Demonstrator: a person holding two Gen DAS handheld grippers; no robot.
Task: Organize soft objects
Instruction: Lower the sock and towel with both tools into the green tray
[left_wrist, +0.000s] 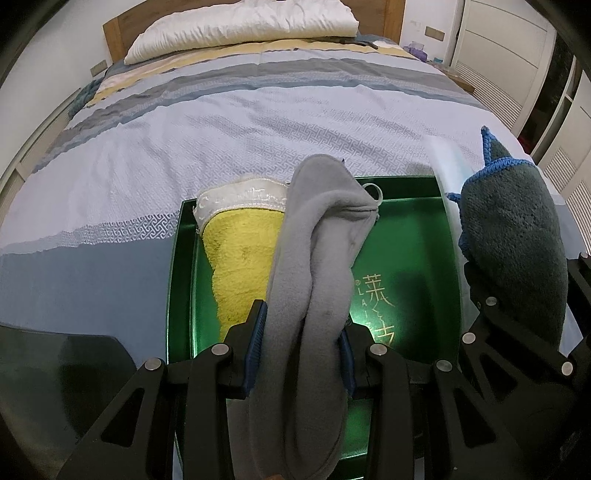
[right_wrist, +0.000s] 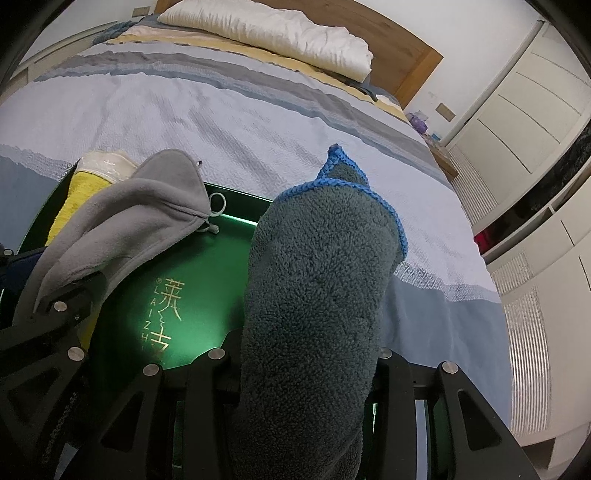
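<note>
My left gripper is shut on a light grey fleece cloth, held above a green tray on the bed. A yellow towel with a white hem lies in the tray's left part. My right gripper is shut on a dark grey-green towel with blue edging, held over the tray's right side. In the left wrist view that towel shows at the right. In the right wrist view the grey cloth and yellow towel show at the left.
The tray sits near the foot of a bed with a blue, grey and yellow striped cover. A white pillow lies at the wooden headboard. White cabinets stand to the right of the bed.
</note>
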